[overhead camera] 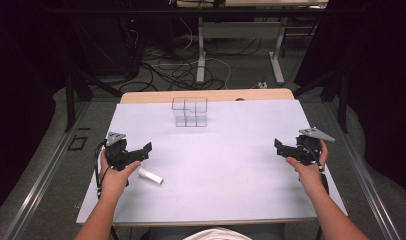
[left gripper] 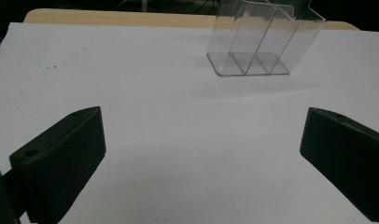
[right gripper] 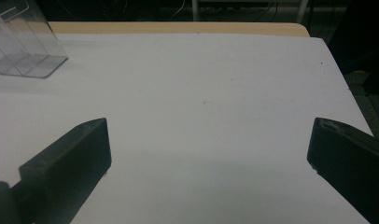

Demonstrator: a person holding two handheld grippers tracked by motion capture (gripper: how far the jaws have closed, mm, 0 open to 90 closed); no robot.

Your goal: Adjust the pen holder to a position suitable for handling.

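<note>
Both grippers, left gripper (overhead camera: 141, 152) and right gripper (overhead camera: 286, 147), hover open and empty; the white tube (overhead camera: 150, 176) lies on the tabletop (overhead camera: 231, 150) beside the left one, likely rolling away if nudged.

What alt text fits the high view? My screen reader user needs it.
A person holds an open left tool and open right tool over a white table. A small white tube lies by the left hand; a clear plastic holder stands farther back.

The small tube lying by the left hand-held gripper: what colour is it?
White; the tube shows best in the high view.
</note>
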